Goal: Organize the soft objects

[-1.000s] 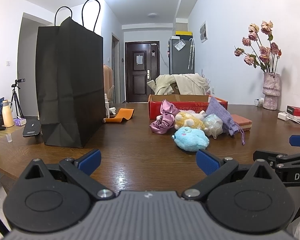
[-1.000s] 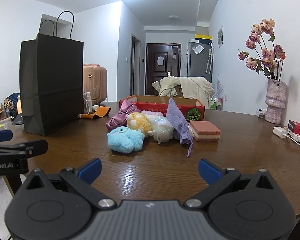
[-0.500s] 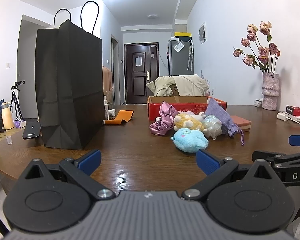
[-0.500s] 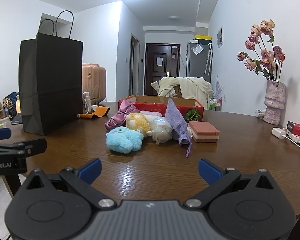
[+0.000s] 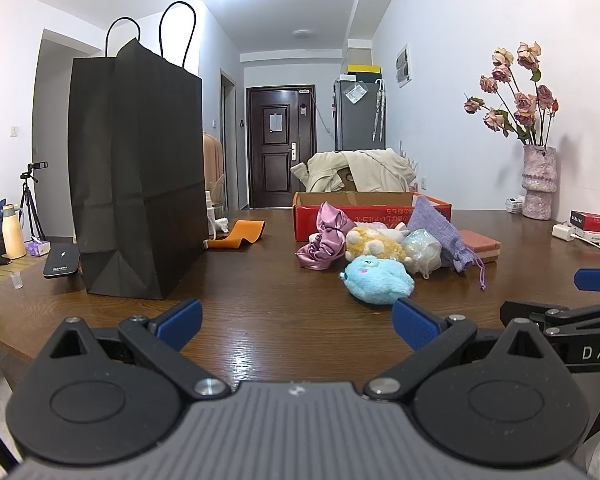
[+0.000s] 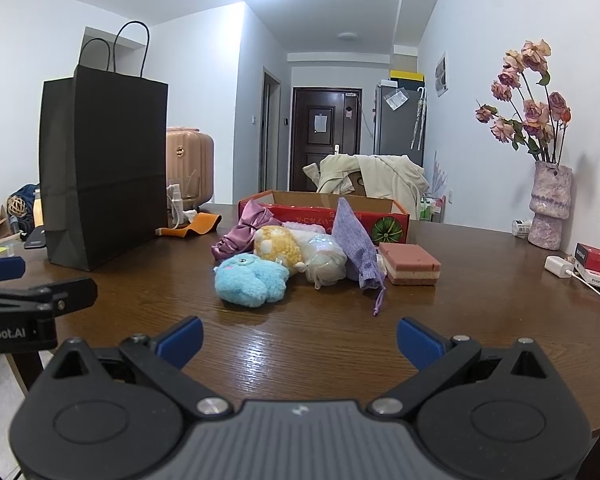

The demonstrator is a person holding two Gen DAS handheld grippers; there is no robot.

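- The left gripper hovered low over the wooden table, jaws spread wide and holding nothing.
- The right gripper sat likewise, jaws wide and empty.
- The soft things lay clustered mid-table, just in front of the red box: a blue plush nearest, a yellow plush, a pink satin scrunchie and a purple drawstring pouch.
- A black paper bag stood upright, far left of the cluster.

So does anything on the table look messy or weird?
A bit messy: the soft things, like the blue plush, yellow plush and purple pouch, lie heaped outside the red box. Nothing looks spilled or broken.
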